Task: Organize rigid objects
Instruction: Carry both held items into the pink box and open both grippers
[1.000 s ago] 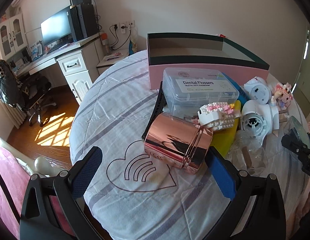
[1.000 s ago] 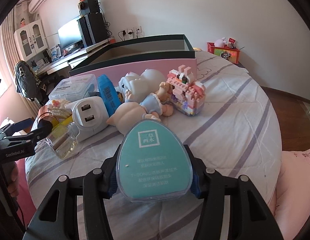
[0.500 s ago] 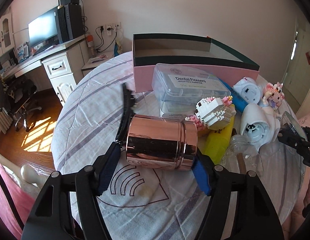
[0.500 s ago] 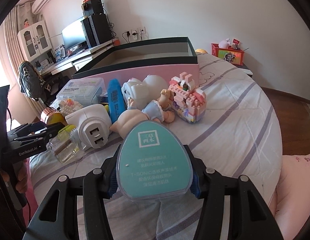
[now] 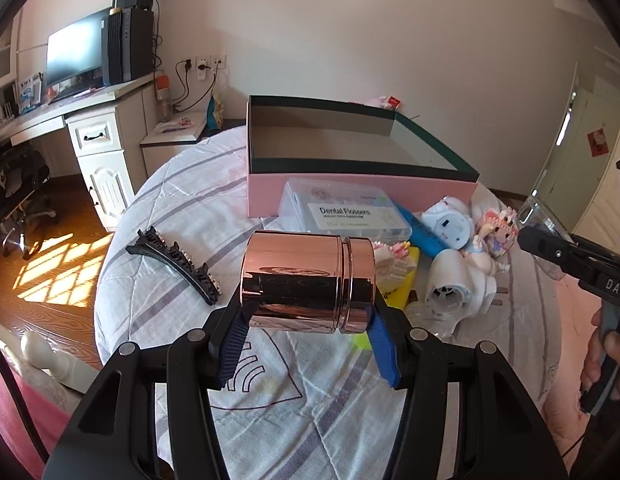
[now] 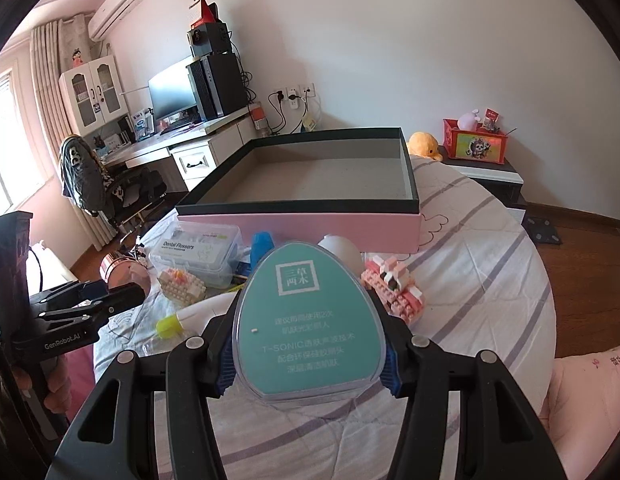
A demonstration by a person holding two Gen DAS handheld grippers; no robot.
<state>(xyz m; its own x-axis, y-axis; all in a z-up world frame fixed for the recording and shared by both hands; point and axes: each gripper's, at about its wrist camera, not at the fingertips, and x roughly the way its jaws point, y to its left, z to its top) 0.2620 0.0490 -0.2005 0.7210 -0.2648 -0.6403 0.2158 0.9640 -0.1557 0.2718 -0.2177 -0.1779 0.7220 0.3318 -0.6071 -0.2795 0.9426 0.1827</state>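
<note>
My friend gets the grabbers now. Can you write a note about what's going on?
Left hand-held gripper: shut on the shiny copper jar, held sideways, lifted off the bed.
Right hand-held gripper: shut on the teal egg-shaped case, also lifted.
The pink box behind the pile looks empty, so nothing seems packed yet.
Left on the bed: flosser box, block toys, white plug, blue tube, black hair clip.
Probably next: put both held things in the box, then the rest.

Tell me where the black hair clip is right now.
In the left wrist view the black hair clip lies on the striped cloth at the left, apart from the pile, beside the rose-gold canister.
</note>
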